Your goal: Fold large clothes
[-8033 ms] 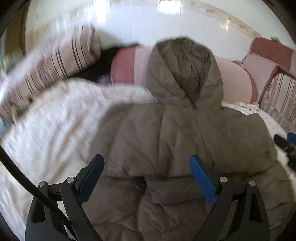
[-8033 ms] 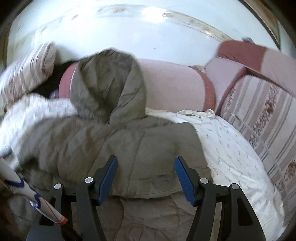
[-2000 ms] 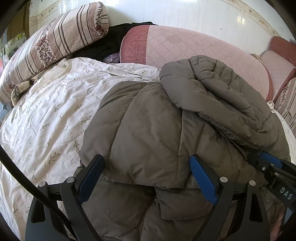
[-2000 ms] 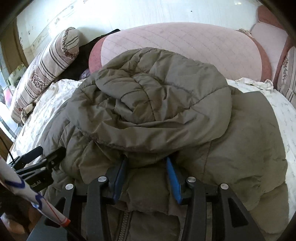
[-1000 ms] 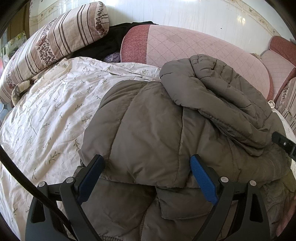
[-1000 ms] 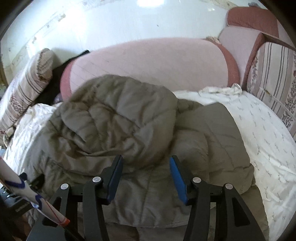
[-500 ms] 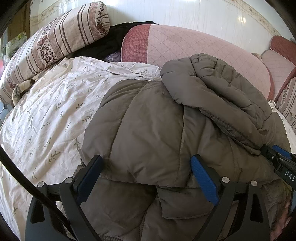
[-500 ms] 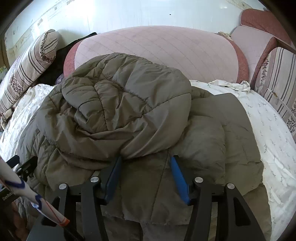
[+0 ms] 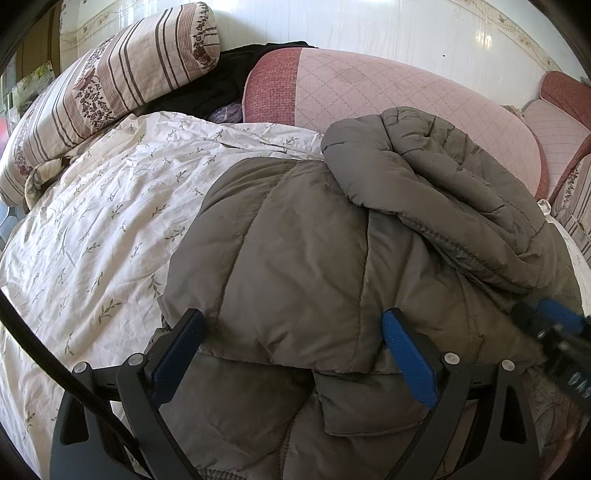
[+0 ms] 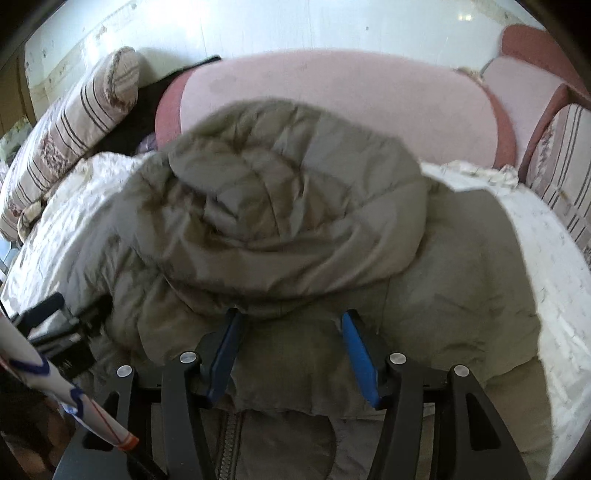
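Nearest in the left wrist view, the left gripper (image 9: 291, 343) has its two blue-padded fingers (image 9: 408, 360) spread wide over the front edge of the jacket (image 9: 295, 258), with nothing pinched between them. The right gripper (image 10: 290, 349) also stands open, its jaws at a middling spread, with a low fold of the jacket (image 10: 461, 295) lying in the gap; the pads do not press on the cloth. The right wrist view is blurred.

There is one jacket – a grey-brown quilted puffer, folded in on itself and lying on the bed. Its hood (image 9: 443, 177) is flopped forward onto the body, seen in the right wrist view as a rounded mound (image 10: 295, 206) just beyond the fingertips. A zipper (image 10: 225, 439) shows at the near edge between the right gripper's arms.

Under the jacket lies one white bedsheet (image 9: 92, 229) printed with small sprigs, crumpled, covering the bed to the left and also showing on the right (image 10: 554, 266).

Further back – one long pink quilted bolster (image 9: 388, 92) with a darker red end lies across the head of the bed, touching the hood's far side. To its left sits one striped floral pillow (image 9: 122, 77), and between them lies a heap of black cloth (image 9: 221, 81). A white wall (image 9: 369, 26) closes the view.
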A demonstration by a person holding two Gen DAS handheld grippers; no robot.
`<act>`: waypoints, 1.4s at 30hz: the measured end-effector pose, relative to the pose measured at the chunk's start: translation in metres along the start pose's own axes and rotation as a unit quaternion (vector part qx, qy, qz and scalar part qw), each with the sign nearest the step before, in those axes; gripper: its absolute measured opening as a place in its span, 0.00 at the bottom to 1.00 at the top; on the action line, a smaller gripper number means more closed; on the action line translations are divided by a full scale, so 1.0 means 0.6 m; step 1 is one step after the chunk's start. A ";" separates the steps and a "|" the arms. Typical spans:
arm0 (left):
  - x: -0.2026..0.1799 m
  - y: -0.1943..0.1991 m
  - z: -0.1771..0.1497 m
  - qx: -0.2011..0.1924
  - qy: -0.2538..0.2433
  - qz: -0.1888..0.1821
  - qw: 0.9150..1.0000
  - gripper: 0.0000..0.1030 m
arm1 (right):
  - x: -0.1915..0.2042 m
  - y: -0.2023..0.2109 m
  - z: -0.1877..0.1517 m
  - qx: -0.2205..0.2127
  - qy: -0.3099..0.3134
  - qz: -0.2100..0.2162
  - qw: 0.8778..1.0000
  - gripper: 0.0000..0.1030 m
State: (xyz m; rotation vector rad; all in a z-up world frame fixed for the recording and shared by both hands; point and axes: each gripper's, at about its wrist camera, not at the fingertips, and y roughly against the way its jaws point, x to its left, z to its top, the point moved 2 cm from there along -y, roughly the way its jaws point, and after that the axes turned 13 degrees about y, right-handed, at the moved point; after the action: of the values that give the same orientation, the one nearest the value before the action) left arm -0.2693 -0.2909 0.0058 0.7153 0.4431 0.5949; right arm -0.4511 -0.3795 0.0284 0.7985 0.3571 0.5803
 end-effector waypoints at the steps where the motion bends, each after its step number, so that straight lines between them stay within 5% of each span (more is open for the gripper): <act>1: -0.001 -0.001 0.000 0.000 0.000 0.001 1.000 0.94 | 0.002 -0.004 -0.001 0.003 0.004 0.000 1.000 0.60; 6: 0.004 0.013 0.004 0.002 0.011 0.001 1.000 0.94 | -0.008 0.019 0.006 0.003 -0.017 0.024 1.000 0.60; 14: 0.018 0.104 0.018 -0.016 0.021 -0.024 0.999 0.94 | -0.040 0.148 -0.012 -0.035 -0.059 0.025 0.997 0.60; 20: 0.052 0.209 -0.006 -0.044 0.044 -0.030 0.998 0.94 | -0.042 0.254 -0.154 -0.048 -0.088 0.042 0.994 0.65; 25: 0.070 0.306 -0.082 -0.094 -0.015 -0.002 0.996 0.94 | -0.049 0.301 -0.279 -0.023 -0.098 0.037 0.994 0.65; 29: 0.105 0.334 -0.167 -0.057 -0.016 0.010 0.998 0.94 | -0.042 0.319 -0.349 -0.006 -0.097 0.038 0.994 0.65; 36: 0.193 0.295 -0.293 0.062 -0.015 0.052 0.997 0.94 | -0.009 0.307 -0.415 0.029 -0.060 0.051 0.996 0.65; 42: 0.317 0.360 -0.300 0.015 0.076 0.025 0.997 0.94 | -0.090 0.382 -0.421 -0.043 -0.112 0.031 0.992 0.66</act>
State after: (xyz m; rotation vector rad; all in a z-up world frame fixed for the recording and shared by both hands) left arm -0.3038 0.0466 0.0057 0.7150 0.5769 0.6937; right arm -0.7017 -0.1419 0.0411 0.7849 0.1008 0.5530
